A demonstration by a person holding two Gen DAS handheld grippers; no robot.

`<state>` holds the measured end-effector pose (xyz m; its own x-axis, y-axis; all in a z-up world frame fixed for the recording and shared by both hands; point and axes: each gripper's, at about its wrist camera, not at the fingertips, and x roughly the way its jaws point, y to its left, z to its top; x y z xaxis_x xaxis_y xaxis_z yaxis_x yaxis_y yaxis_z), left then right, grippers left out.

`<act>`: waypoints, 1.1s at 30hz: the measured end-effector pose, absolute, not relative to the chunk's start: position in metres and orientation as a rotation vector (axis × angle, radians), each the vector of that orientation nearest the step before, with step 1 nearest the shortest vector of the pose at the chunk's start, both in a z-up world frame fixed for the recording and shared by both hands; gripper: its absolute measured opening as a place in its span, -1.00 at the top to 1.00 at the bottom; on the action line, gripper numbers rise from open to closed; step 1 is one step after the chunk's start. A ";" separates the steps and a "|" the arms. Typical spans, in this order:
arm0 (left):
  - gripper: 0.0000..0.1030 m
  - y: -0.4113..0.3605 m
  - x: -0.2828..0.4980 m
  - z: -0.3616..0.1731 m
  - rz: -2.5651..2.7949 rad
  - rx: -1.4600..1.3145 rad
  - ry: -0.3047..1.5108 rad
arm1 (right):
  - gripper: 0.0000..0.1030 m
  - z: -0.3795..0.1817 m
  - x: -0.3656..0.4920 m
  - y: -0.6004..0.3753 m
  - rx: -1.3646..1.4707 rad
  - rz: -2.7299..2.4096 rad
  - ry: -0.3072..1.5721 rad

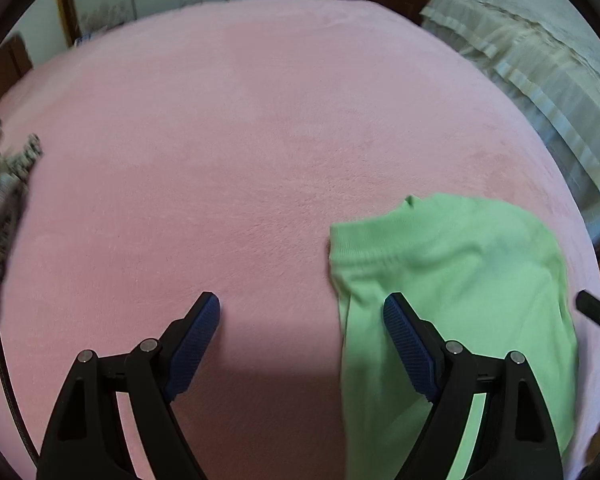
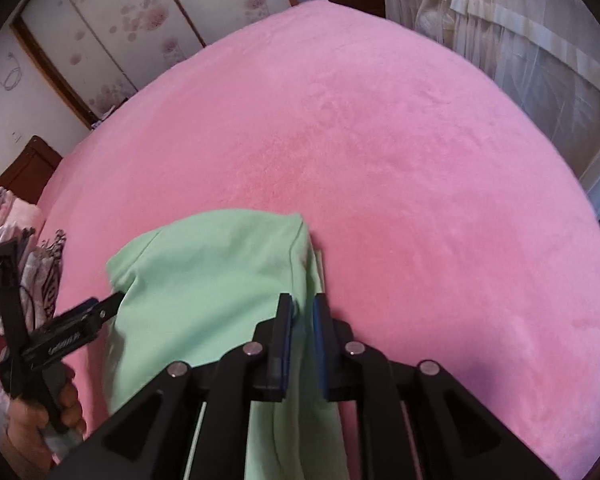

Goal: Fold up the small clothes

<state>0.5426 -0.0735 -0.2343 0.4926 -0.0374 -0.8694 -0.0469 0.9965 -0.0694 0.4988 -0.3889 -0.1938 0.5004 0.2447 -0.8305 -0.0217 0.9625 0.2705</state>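
A light green small garment [image 1: 460, 280] lies partly folded on the pink blanket [image 1: 240, 140]. My left gripper [image 1: 302, 306] is open and empty; its right finger rests over the garment's left edge. In the right wrist view my right gripper [image 2: 302, 306] is shut on the right edge of the green garment [image 2: 212, 280], which bunches between the blue pads. The left gripper [image 2: 100, 312] shows at the garment's left side, held by a hand.
A pile of patterned black-and-white and pink clothes [image 2: 16, 264] lies at the blanket's left edge; it also shows in the left wrist view [image 1: 4, 208]. Pale frilled curtains [image 2: 520, 40] hang at the right. A floral wardrobe [image 2: 112, 32] stands behind.
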 end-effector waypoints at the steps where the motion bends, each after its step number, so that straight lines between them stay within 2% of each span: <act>1: -0.61 -0.074 0.526 -0.226 0.002 -0.046 1.037 | 0.52 -0.188 0.486 -0.392 0.220 0.168 1.026; 4: -0.61 -0.076 0.475 -0.208 -0.026 0.022 1.006 | 0.17 -0.177 0.435 -0.401 0.163 0.177 0.996; 11: -0.62 -0.086 0.357 -0.202 -0.127 -0.005 0.983 | 0.16 -0.188 0.347 -0.422 0.215 0.220 1.044; 15: -0.61 -0.108 0.319 -0.224 -0.128 0.019 0.972 | 0.16 -0.207 0.331 -0.422 0.293 0.235 1.083; 21: -0.61 -0.124 0.308 -0.241 -0.141 -0.044 0.977 | 0.16 -0.222 0.326 -0.428 0.415 0.248 1.086; 24: -0.40 -0.123 0.307 -0.244 -0.157 -0.078 0.969 | 0.17 -0.225 0.325 -0.432 0.456 0.267 1.086; 26: -0.05 -0.123 0.310 -0.246 -0.173 -0.104 0.963 | 0.35 -0.227 0.326 -0.431 0.462 0.275 1.084; 27: 0.03 -0.123 0.311 -0.247 -0.180 -0.109 0.958 | 0.59 -0.227 0.326 -0.431 0.465 0.281 1.083; 28: 0.25 -0.125 0.315 -0.249 -0.190 -0.108 0.957 | 0.72 -0.228 0.326 -0.430 0.471 0.290 1.086; 29: 0.54 -0.127 0.315 -0.250 -0.206 -0.107 0.953 | 0.73 -0.228 0.327 -0.429 0.477 0.292 1.085; 31: 0.76 -0.131 0.315 -0.249 -0.204 -0.082 0.940 | 0.80 -0.228 0.326 -0.427 0.482 0.297 1.077; 33: 0.85 -0.126 0.312 -0.244 -0.218 -0.117 0.910 | 0.83 -0.226 0.325 -0.426 0.490 0.305 1.069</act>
<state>0.3117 -0.1264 -0.2438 0.5934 -0.2364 -0.7694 0.1374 0.9716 -0.1926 0.3251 -0.4260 -0.2265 0.4544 0.4663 -0.7590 -0.0041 0.8532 0.5216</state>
